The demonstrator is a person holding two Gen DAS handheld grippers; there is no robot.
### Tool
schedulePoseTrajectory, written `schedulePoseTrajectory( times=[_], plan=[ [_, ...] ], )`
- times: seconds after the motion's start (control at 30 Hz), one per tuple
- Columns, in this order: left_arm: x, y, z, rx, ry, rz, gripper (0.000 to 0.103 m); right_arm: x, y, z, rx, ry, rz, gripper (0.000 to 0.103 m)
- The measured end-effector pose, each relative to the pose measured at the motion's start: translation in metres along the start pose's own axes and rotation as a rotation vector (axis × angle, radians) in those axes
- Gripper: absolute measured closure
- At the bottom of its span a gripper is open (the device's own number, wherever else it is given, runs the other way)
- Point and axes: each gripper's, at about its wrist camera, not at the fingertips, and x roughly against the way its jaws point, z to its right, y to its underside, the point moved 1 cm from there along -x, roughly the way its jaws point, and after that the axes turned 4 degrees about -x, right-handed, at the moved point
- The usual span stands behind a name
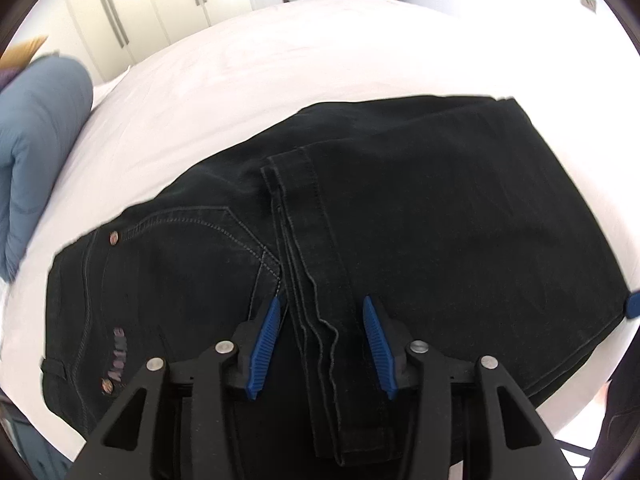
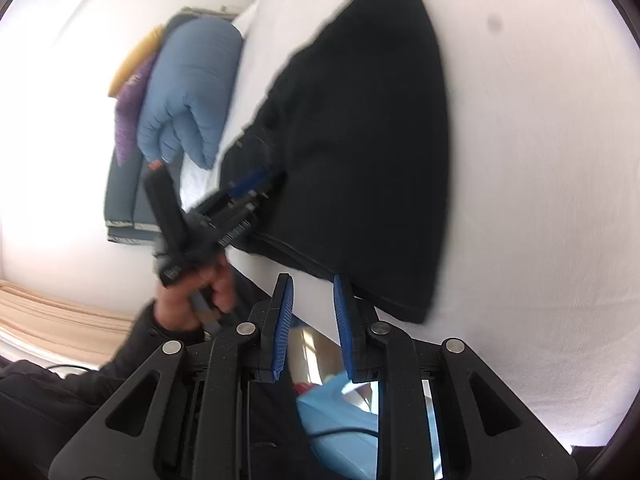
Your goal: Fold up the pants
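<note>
Both your grippers gape empty. Your left gripper hovers above the folded pants; your right gripper sits at their near edge on the white bed.

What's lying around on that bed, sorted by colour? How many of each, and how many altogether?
Black: 1, the folded pants on the white bed.
Blue: 1, the puffy rolled duvet at the bed's edge.
Purple: 1, a cloth beside the duvet.
Yellow: 1, a piece behind the purple one, too blurred to identify.
Total: 4.
</note>
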Motion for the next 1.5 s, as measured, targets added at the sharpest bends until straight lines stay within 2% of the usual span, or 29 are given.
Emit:
schedulePoseTrajectory(
  times=[0.1, 0.17, 0.33, 0.4, 0.43, 0.5, 0.57, 0.6, 0.63, 0.7, 0.77, 0.87, 0.97, 1.03, 1.13, 1.2, 1.33, 1.37, 1.43, 1.47, 1.5],
  plan=[
    [0.012, 0.009, -0.018, 0.119, 0.055, 0.016, 0.056, 0.002, -0.024, -0.023, 0.025, -0.071, 0.069, 0.083],
    [0.026, 0.018, -0.034, 0.192, 0.065, 0.045, 0.056, -0.01, -0.04, -0.028, 0.028, -0.097, 0.072, 0.08],
    [0.061, 0.06, -0.11, 0.46, 0.07, 0.113, 0.047, -0.078, -0.066, -0.026, -0.027, -0.052, -0.021, 0.079],
    [0.071, 0.081, -0.146, 0.567, 0.06, 0.125, 0.045, -0.104, -0.064, -0.007, -0.052, 0.057, -0.065, 0.083],
    [0.075, 0.093, -0.166, 0.629, 0.056, 0.133, 0.044, -0.105, -0.065, 0.0, -0.058, 0.052, -0.047, 0.089],
    [0.084, 0.116, -0.199, 0.741, 0.05, 0.159, 0.04, -0.099, -0.066, 0.002, -0.091, 0.013, -0.011, 0.087],
    [0.091, 0.136, -0.225, 0.842, 0.053, 0.18, 0.037, -0.093, -0.064, -0.004, -0.099, 0.014, 0.007, 0.081],
    [0.09, 0.146, -0.237, 0.888, 0.065, 0.183, 0.037, -0.089, -0.063, -0.01, -0.088, 0.021, 0.025, 0.067],
    [0.087, 0.154, -0.247, 0.928, 0.08, 0.183, 0.037, -0.086, -0.063, -0.015, -0.082, 0.003, 0.041, 0.042],
    [0.084, 0.167, -0.262, 0.998, 0.116, 0.192, 0.036, -0.08, -0.065, -0.029, -0.087, -0.054, 0.078, 0.017],
    [0.077, 0.172, -0.268, 1.034, 0.169, 0.198, 0.036, -0.082, -0.069, -0.044, -0.073, -0.077, 0.097, 0.017],
    [0.061, 0.178, -0.273, 1.103, 0.254, 0.191, 0.036, -0.095, -0.078, -0.058, -0.076, -0.09, 0.081, 0.019],
    [0.05, 0.179, -0.276, 1.144, 0.287, 0.191, 0.036, -0.108, -0.084, -0.071, -0.065, -0.117, 0.045, 0.031],
    [0.043, 0.178, -0.275, 1.177, 0.321, 0.195, 0.036, -0.12, -0.086, -0.08, -0.047, -0.125, 0.013, 0.043],
    [0.034, 0.175, -0.275, 1.207, 0.357, 0.208, 0.033, -0.141, -0.087, -0.093, -0.028, -0.12, -0.03, 0.052],
    [0.03, 0.175, -0.278, 1.242, 0.398, 0.228, 0.029, -0.153, -0.086, -0.095, -0.025, -0.128, -0.055, 0.054],
    [0.024, 0.175, -0.282, 1.299, 0.467, 0.262, 0.028, -0.183, -0.085, -0.108, -0.022, -0.121, -0.096, 0.054],
    [0.024, 0.173, -0.282, 1.295, 0.475, 0.264, 0.031, -0.19, -0.086, -0.111, -0.02, -0.113, -0.105, 0.054],
    [0.02, 0.169, -0.281, 1.286, 0.476, 0.242, 0.054, -0.201, -0.092, -0.118, -0.018, -0.107, -0.112, 0.054],
    [0.016, 0.169, -0.28, 1.292, 0.489, 0.229, 0.07, -0.205, -0.096, -0.12, -0.018, -0.104, -0.111, 0.054],
    [0.012, 0.169, -0.28, 1.304, 0.509, 0.227, 0.077, -0.207, -0.1, -0.122, -0.02, -0.097, -0.114, 0.054]
  ],
)
